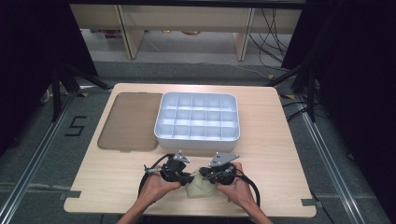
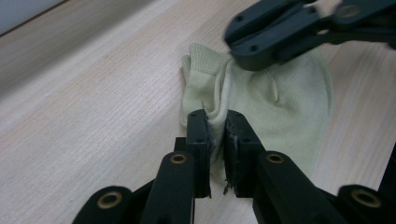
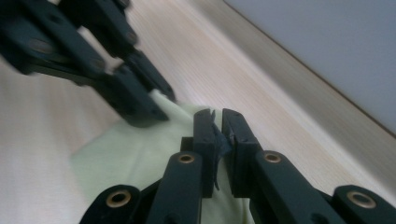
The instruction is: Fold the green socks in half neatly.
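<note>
A pale green cloth (image 1: 200, 189) lies crumpled on the wooden table (image 1: 280, 154), near the front edge and well in front of the white tray (image 1: 197, 138), which is divided into rows of small compartments. Just left of the tray lies a flat brownish lid (image 1: 129, 121).

The 2 grippers meet over the cloth from opposite sides. The left gripper (image 1: 186, 177) comes in from the cloth's left, held in the person's left hand (image 1: 159, 186). In the left gripper view its jaws stand nearly together, pinching a raised fold of the cloth (image 2: 261, 107) between the pads; the left gripper (image 2: 217, 135) is clamped on that fold.

The right gripper (image 1: 204, 176) comes in from the cloth's right, held in the right hand (image 1: 236, 186). In the right gripper view the right gripper (image 3: 218, 133) has its jaws almost closed, with a thin edge of the cloth (image 3: 140, 154) caught between them. The other gripper's dark jaws sit just beyond on the same cloth.
</note>
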Tool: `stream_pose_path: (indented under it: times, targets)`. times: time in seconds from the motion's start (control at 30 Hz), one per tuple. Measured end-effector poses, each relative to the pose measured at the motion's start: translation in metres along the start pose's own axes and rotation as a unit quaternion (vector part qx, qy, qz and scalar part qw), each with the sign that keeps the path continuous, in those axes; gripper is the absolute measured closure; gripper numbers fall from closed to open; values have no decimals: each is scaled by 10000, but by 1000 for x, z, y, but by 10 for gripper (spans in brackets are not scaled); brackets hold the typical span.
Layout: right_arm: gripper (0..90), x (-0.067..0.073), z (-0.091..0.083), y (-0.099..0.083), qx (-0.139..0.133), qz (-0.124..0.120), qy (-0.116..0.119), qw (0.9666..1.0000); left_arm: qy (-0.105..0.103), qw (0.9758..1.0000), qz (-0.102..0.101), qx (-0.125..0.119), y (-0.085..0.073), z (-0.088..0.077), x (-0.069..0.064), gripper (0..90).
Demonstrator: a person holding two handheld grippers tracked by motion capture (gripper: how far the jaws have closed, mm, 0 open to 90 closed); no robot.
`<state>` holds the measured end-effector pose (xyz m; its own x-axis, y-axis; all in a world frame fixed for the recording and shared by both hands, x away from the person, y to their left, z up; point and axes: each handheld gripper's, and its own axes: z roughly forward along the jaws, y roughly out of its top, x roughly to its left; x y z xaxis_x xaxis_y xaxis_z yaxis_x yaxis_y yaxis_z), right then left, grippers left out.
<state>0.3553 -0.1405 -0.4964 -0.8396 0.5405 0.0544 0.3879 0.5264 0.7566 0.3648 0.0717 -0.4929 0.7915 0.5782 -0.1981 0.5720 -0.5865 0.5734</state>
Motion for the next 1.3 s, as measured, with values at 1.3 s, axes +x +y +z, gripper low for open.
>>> stream_pose_path:
  times: [1.3]
  targets:
    - [851,-7,-13,-11,55,186,58,9998,5,9999,54,162,9,-16,4,806]
